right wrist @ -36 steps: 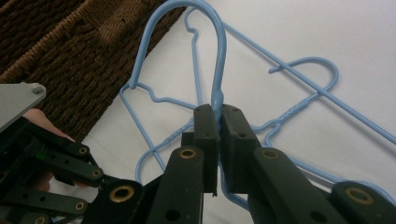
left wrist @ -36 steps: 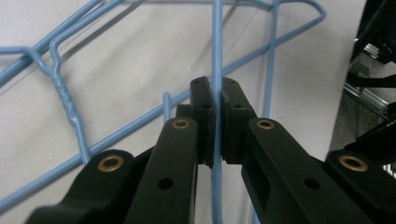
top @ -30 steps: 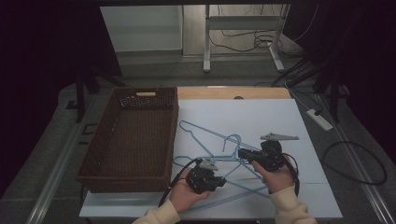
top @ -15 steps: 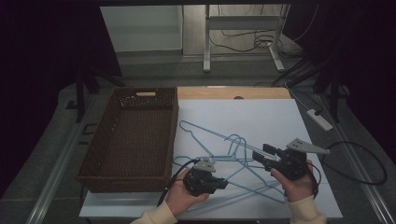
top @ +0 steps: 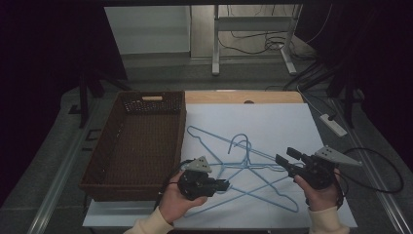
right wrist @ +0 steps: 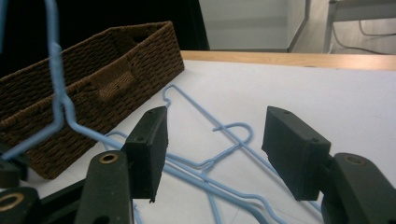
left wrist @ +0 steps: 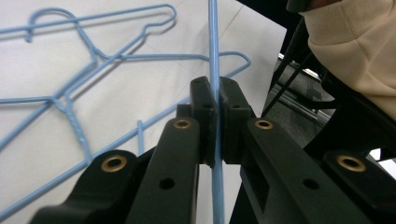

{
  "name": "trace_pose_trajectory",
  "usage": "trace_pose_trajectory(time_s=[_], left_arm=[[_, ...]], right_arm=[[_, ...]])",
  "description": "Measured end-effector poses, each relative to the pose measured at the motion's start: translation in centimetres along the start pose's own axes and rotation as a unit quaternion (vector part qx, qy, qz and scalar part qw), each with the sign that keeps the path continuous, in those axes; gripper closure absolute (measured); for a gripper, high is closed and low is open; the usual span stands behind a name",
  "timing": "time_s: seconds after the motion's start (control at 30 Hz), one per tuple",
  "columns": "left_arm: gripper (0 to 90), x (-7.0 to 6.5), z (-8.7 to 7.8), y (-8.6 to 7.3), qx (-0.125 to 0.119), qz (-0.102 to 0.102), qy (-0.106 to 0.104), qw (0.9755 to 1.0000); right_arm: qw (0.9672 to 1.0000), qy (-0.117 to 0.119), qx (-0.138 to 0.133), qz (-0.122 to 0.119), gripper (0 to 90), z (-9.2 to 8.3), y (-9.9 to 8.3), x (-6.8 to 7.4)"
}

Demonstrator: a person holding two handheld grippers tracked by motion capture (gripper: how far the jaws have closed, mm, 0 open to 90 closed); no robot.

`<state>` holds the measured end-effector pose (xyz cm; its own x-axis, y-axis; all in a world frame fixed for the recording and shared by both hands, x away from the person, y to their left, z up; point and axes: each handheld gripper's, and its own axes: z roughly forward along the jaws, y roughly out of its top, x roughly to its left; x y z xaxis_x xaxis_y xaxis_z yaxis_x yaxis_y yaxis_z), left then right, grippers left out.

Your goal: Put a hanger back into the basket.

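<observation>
On tabletop | left claw still clamps blue hanger wire | right claw now wide open, empty, withdrawn rightward from hangers.

No readable text, label or number anywhere.

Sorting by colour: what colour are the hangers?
Light blue hangers, clearest in the left gripper view.

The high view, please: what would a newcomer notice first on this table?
Pale blue wire hangers lie tangled on the white sheet, beside a brown wicker basket at the left. The left hand-held gripper is clamped on one hanger's wire, while the right hand-held gripper hangs open above the pile.
</observation>
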<state>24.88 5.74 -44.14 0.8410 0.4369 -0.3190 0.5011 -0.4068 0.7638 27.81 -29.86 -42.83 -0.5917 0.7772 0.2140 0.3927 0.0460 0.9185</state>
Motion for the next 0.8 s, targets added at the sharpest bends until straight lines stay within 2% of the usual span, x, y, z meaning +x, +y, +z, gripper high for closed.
trace_pose_trajectory(time_s=[0.07, 0.1, 0.23, 0.27, 0.47, 0.7, 0.8], left_arm=[[86.6, 0.4, -1.2, 0.3, -0.001, -0.003, 0.012, 0.9999], [86.6, 0.4, -1.2, 0.3, -0.001, -0.003, 0.012, 0.9999], [86.6, 1.2, -3.5, 0.8, -0.022, -0.016, 0.029, 0.9992], [86.6, 1.2, -3.5, 0.8, -0.022, -0.016, 0.029, 0.9992], [86.6, 2.1, -6.4, 1.6, -0.049, -0.017, 0.047, 0.9975], [86.6, 3.4, -9.6, 2.2, -0.082, -0.011, 0.067, 0.9943], [86.6, 4.4, -10.9, 2.3, -0.089, -0.017, 0.090, 0.9918]], right_arm=[[1.0000, -0.005, 0.000, 0.002, 40.9, -0.1, -0.1, -0.3], [1.0000, -0.007, -0.001, 0.003, 40.8, -0.1, -0.2, -0.4], [0.9999, -0.011, 0.004, 0.001, 40.3, -0.1, -0.3, -0.7], [0.9999, -0.011, 0.004, 0.001, 40.3, -0.1, -0.3, -0.7], [0.9996, -0.008, 0.026, -0.003, 40.4, 0.6, -1.0, -0.8], [0.9986, -0.009, 0.052, -0.008, 40.2, 1.5, -1.8, -0.9], [0.9982, -0.009, 0.058, -0.010, 40.1, 1.7, -2.0, -0.9]])
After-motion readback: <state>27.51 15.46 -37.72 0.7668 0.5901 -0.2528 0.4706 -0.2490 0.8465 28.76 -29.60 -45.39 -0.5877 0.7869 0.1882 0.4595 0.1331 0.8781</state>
